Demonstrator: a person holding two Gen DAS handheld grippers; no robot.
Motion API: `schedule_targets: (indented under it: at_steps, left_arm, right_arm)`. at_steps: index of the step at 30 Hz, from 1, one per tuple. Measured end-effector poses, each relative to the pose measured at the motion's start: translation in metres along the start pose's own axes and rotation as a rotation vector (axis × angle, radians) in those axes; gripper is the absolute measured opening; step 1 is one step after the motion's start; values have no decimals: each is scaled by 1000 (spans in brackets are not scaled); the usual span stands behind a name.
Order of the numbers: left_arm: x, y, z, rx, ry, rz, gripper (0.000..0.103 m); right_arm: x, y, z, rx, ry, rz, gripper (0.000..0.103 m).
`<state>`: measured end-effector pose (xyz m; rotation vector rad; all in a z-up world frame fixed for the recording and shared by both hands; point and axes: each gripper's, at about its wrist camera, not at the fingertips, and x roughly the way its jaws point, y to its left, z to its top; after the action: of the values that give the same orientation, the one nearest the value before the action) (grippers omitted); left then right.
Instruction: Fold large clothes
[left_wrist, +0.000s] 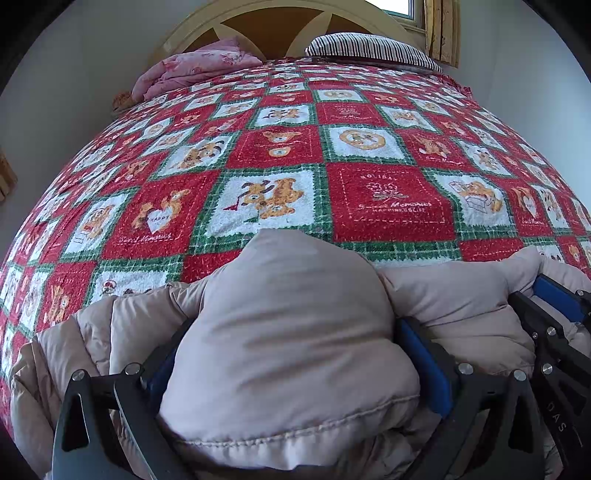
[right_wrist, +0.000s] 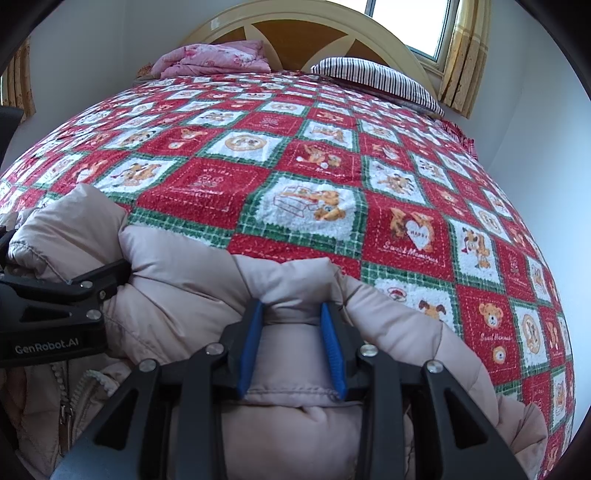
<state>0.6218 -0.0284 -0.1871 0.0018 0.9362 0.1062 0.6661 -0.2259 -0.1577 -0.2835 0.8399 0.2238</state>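
A bed fills almost the whole scene, covered edge to edge by a red, white and green checked bedspread (left_wrist: 288, 147) printed with teddy bears and puppies. Plain pale walls (right_wrist: 535, 122) close in on both sides of the bed, close beside its far right edge. At the far end stands an arched cream and brown headboard (right_wrist: 295, 33), with a window (right_wrist: 410, 22) and a yellow curtain (right_wrist: 465, 55) to its right.

Most of the bedspread lies flat and bare, giving wide open room between the near edge and the headboard. Against the headboard rest a crumpled pink floral quilt (right_wrist: 218, 59) on the left and a dark-striped pillow (left_wrist: 373, 50) on the right, well apart from everything else.

Along the near edge lies the task's garment, a bulky beige padded jacket (right_wrist: 192, 273), bunched in thick folds. Its zipper (right_wrist: 66, 406) shows at the lower left in the right wrist view.

The left gripper (left_wrist: 295, 354) is clamped on a large puffed fold of the jacket, which bulges up between its blue pads (left_wrist: 424, 362) and hides much of them. The right gripper (right_wrist: 291, 343) pinches a narrower fold of the jacket between its blue pads (right_wrist: 332, 347). The two grippers sit just beside each other.

No containers are in view.
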Motion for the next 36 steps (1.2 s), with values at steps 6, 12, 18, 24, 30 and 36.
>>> schedule_targets:
  at_steps: [6, 12, 18, 24, 30, 36]
  left_arm:
    - [0, -1, 0, 1, 1, 2, 103]
    - [0, -5, 1, 13, 5, 22, 103]
    - [-13, 11, 7, -22, 32, -78, 102]
    - [-108, 45, 6, -46, -119, -219, 102]
    - [-195, 86, -46, -16, -160, -288, 102]
    - [-262, 140, -133, -9, -194, -307, 102]
  right_arm:
    - [0, 0, 0, -2, 1, -1, 37]
    - [1, 0, 0, 3, 0, 5, 37]
    - [2, -5, 5, 24, 18, 38, 38]
    - [-40, -28, 13, 80, -1, 113, 98]
    - [-111, -59, -19, 72, -50, 102, 98]
    - [-192, -88, -95, 110, -24, 161, 98]
